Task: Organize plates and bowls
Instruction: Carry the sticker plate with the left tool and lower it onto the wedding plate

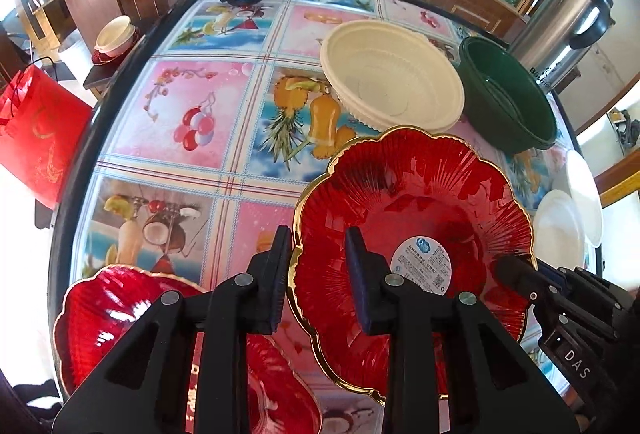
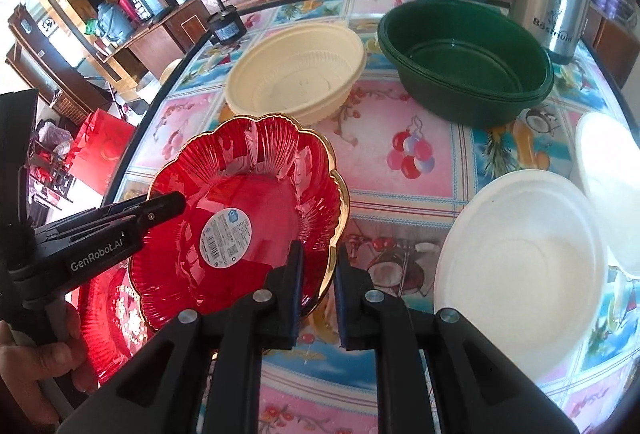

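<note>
Jaws of both grippers pinch red plate (image 1: 412,234); cream bowl (image 1: 392,73) empty.

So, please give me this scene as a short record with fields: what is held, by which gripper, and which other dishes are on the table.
held item: red plate with gold rim, lifted and tilted
left gripper: shut on plate rim
right gripper: shut on opposite rim
second red plate: on table, below
cream bowl: on table
green bowl: beside cream bowl
white plates: at the right
</note>
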Demonstrator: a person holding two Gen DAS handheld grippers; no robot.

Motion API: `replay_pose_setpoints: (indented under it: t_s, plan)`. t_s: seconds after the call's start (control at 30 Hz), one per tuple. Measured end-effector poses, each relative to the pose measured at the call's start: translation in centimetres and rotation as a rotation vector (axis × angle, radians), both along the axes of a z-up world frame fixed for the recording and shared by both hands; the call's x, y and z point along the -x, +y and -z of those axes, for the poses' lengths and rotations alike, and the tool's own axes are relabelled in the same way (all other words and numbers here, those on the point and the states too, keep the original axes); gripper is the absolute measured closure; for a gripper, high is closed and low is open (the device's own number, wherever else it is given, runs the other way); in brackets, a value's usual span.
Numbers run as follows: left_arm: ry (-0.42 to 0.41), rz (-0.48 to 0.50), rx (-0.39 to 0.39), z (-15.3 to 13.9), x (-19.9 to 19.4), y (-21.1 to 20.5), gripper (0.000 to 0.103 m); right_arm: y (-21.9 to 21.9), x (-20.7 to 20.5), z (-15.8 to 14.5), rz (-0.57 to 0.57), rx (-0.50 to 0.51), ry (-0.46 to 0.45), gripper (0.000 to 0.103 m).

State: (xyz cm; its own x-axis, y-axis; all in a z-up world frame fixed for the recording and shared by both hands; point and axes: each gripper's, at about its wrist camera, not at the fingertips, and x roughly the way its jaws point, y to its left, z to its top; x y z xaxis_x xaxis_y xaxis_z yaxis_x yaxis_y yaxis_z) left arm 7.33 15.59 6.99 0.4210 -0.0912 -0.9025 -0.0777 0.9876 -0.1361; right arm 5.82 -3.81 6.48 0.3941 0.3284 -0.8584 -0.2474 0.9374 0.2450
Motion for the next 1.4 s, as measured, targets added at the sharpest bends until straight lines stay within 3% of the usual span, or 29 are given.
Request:
replay_pose_setpoints:
  t_s: [0.87, 1.4]
  plan:
    - [-0.094, -0.057, 0.024, -4.9, 6.9, 4.6, 0.076, 4.5, 3.2, -3.2, -0.095, 0.006, -0.083, 0.087]
    - [-0.088, -0.111, 0.017, -4.9, 10.5, 8.9, 0.076, 8.6, 5.8, -3.3, -0.17, 0.027, -0.098, 0.086]
